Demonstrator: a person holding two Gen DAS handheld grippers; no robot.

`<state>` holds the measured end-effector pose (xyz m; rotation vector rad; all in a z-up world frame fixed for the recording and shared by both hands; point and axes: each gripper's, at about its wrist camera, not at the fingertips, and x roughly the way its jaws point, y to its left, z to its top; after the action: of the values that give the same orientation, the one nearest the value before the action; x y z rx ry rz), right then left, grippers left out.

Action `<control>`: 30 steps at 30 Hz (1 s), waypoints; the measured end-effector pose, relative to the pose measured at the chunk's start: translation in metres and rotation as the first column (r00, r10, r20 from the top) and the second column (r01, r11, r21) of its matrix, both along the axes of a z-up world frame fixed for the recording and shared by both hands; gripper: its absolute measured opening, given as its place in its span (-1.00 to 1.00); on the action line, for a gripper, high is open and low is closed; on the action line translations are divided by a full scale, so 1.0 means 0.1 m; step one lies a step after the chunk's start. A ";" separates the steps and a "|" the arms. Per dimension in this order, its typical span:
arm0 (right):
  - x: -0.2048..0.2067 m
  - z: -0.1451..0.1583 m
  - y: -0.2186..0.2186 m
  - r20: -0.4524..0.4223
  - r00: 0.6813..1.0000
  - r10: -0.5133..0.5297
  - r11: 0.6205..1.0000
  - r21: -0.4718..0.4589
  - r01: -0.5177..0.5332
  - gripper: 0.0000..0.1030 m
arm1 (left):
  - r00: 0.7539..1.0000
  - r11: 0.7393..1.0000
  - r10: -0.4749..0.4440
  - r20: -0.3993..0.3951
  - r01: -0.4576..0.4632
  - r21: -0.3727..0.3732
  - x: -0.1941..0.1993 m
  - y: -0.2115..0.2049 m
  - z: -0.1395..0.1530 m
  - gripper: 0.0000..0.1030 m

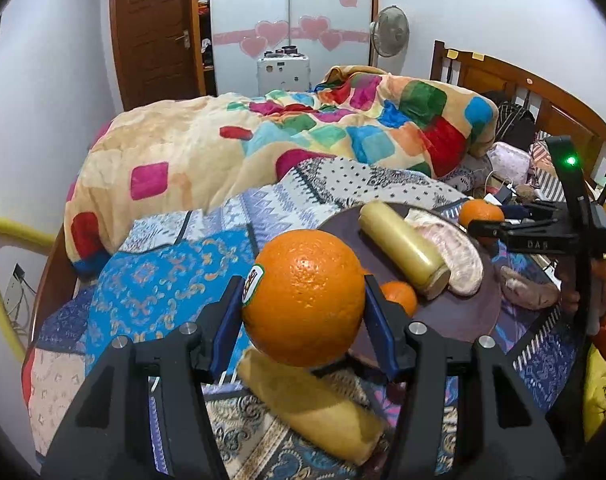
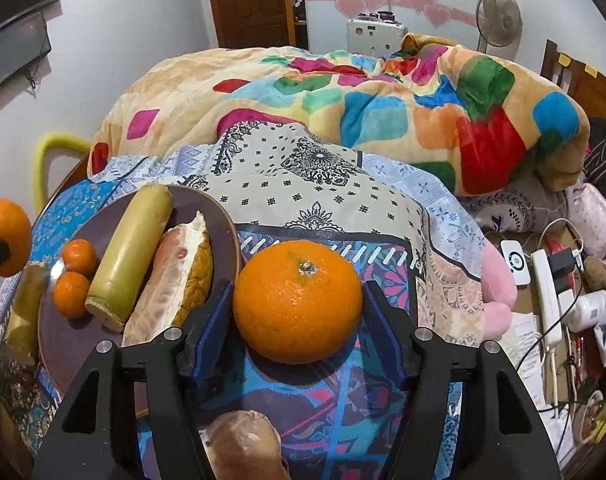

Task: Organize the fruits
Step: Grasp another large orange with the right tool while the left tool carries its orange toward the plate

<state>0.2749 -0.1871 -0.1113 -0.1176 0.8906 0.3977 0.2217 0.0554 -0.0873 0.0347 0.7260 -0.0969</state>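
The left gripper clamps a round stickered orange lifted at lower centre; the right gripper only brackets a stemmed orange lying on cloth, which may roll away.

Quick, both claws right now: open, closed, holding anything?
Left claw: closed on the stickered orange, lifted.
Right claw: around the orange on the bedspread; grip cannot be told.

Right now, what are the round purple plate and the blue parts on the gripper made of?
The plate looks like glazed ceramic or hard plastic: smooth, with a faint sheen on its rim; the pictures cannot settle which. The blue pads on the right gripper look like soft rubber or foam: matte, no shine, thick flat slabs. That too is a guess from the look.
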 end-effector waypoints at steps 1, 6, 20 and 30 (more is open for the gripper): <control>0.01 0.01 -0.01 -0.001 1.000 -0.001 1.000 0.005 0.001 0.18 | 1.000 1.000 -0.002 0.003 0.002 0.002 0.04 -0.02 0.02 0.10; 0.00 0.14 -0.05 0.026 1.000 -0.004 0.999 0.046 0.002 0.18 | 1.000 1.000 0.002 0.003 -0.002 -0.023 0.26 -0.07 0.07 0.10; -0.06 0.34 0.37 0.130 0.986 0.102 0.992 0.056 -0.110 0.18 | 0.998 0.999 -0.027 -0.058 0.029 0.038 0.74 -0.40 -0.11 0.10; -0.01 0.17 0.61 0.107 0.980 0.165 0.986 0.010 -0.167 0.18 | 0.993 0.995 -0.072 -0.095 0.078 0.063 0.83 -0.46 -0.23 0.11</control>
<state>0.2740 -0.1258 -0.0947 -0.1946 0.7740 0.5508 0.3043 0.0097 -0.1107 0.1223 0.8205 -0.1472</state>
